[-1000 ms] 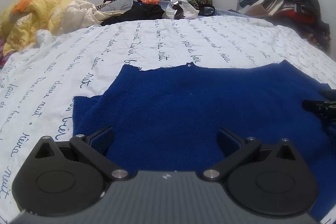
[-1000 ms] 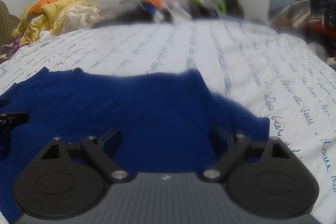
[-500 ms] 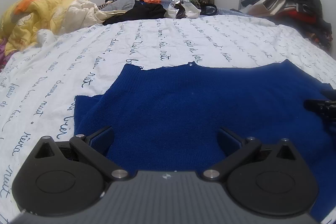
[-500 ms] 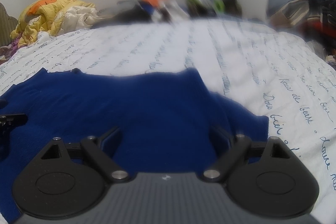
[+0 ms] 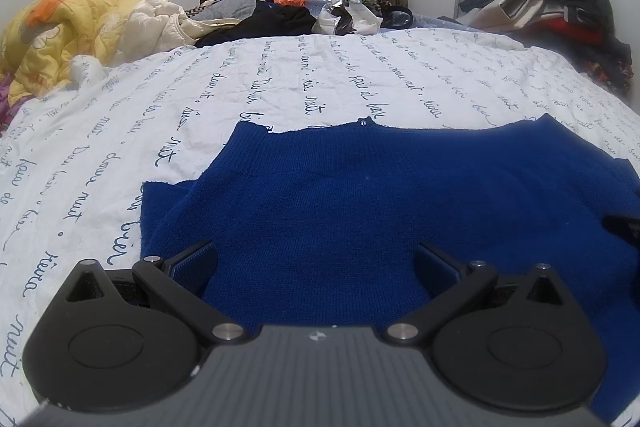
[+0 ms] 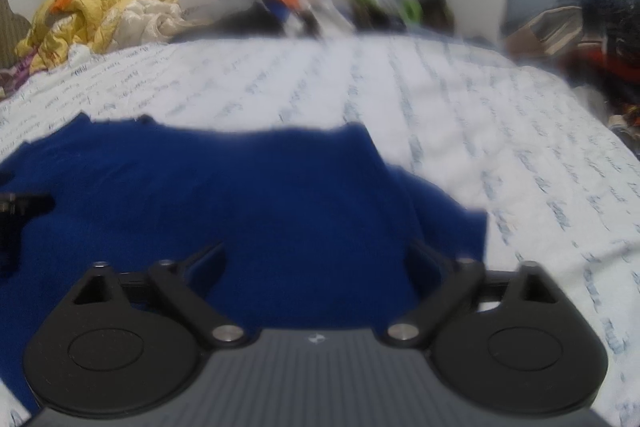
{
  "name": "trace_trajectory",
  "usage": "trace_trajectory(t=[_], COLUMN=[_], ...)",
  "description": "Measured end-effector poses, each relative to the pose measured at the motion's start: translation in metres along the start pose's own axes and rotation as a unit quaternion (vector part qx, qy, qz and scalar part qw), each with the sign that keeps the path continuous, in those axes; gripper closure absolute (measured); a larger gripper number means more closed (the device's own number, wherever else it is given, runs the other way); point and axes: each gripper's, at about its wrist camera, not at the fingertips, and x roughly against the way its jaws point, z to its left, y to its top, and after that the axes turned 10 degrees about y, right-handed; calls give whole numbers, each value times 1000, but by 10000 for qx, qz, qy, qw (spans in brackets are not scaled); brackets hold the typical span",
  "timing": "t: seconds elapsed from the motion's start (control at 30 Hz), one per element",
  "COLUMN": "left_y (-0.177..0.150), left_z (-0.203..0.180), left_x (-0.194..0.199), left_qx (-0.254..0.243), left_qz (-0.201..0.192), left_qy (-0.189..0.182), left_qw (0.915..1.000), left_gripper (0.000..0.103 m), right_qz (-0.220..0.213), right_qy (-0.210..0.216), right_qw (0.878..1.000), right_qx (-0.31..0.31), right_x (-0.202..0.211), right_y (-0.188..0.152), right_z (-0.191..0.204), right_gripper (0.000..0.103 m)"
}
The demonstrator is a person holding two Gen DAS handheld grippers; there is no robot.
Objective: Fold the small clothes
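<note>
We found the blue sweater (image 5: 360, 211) lying flat on the bed (image 5: 280, 79), its near hem under both tools. The left gripper (image 5: 316, 259) and the right gripper (image 6: 316, 259) each had their jaws spread wide, holding nothing. We judged the step to be seizing the near hem at two matched points. For a clean fold, each lower finger should slide beneath one knit layer only, and both jaws should close before any lift.

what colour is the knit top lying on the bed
Deep royal blue, plain knit, no pattern. The knit top shows best in the left wrist view, lying on the bed sheet.
</note>
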Motion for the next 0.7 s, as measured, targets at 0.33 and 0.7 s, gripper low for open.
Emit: trace_trajectory(t=[0.33,0.7], left_y=[-5,-69], left_z=[-6,12], left_x=[17,98], left_qx=[-101,17], left_qz=[79,163], left_qy=[277,166], left_qw=[9995,9997], left_gripper=[0,0], right_qz=[-89,82], right_qy=[122,245], right_qw=[9992,9996], right_qx=[-357,142], right_x=[4,48], right_y=[-5,-44], right_z=[-10,27], right_gripper=[0,0])
